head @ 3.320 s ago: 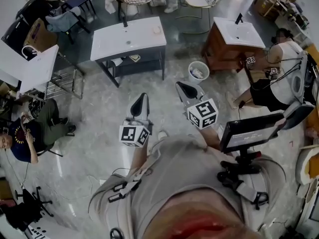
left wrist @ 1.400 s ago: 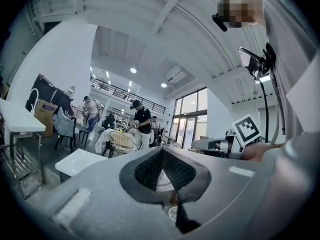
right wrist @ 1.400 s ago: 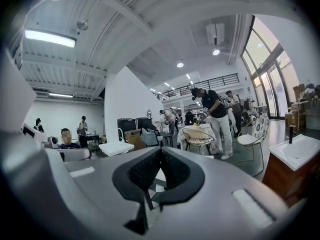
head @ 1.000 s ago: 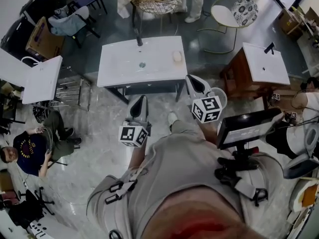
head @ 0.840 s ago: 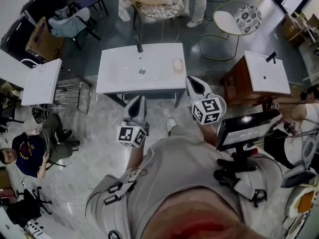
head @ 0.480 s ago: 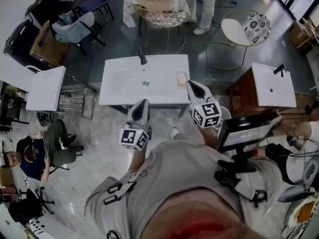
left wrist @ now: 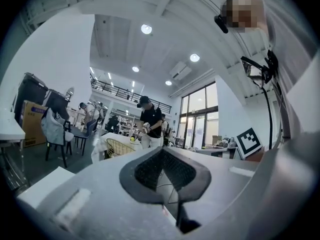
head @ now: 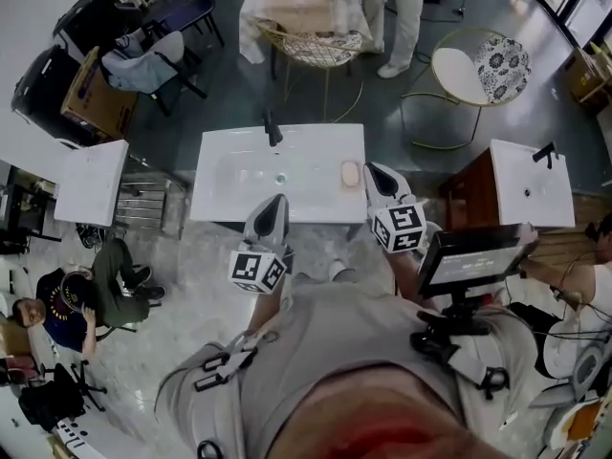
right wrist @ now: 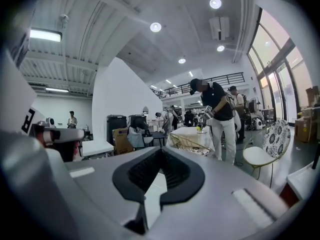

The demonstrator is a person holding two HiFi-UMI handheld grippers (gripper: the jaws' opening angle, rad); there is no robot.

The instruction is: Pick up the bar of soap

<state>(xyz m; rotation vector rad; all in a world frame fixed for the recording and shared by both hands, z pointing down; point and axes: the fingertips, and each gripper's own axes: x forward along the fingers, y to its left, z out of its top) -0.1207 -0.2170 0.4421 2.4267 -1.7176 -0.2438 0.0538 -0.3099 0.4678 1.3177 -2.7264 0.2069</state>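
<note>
The pale oval bar of soap lies on the right part of a white sink top, to the right of the drain and the dark faucet. My right gripper is shut and empty, its tip just right of the soap over the top's right end. My left gripper is shut and empty too, and hangs at the top's near edge, below the drain. In the left gripper view the left gripper shows its pads together. The right gripper looks the same in the right gripper view.
A wooden cabinet with a white basin stands to the right, a white slab on a rack to the left. Behind the sink are a wire chair, a draped table and a standing person. A person sits at lower left.
The sink top has come nearer and lower in the head view as I walked up to it. Both grippers, still shut, now reach its near edge, the right one beside the soap.
</note>
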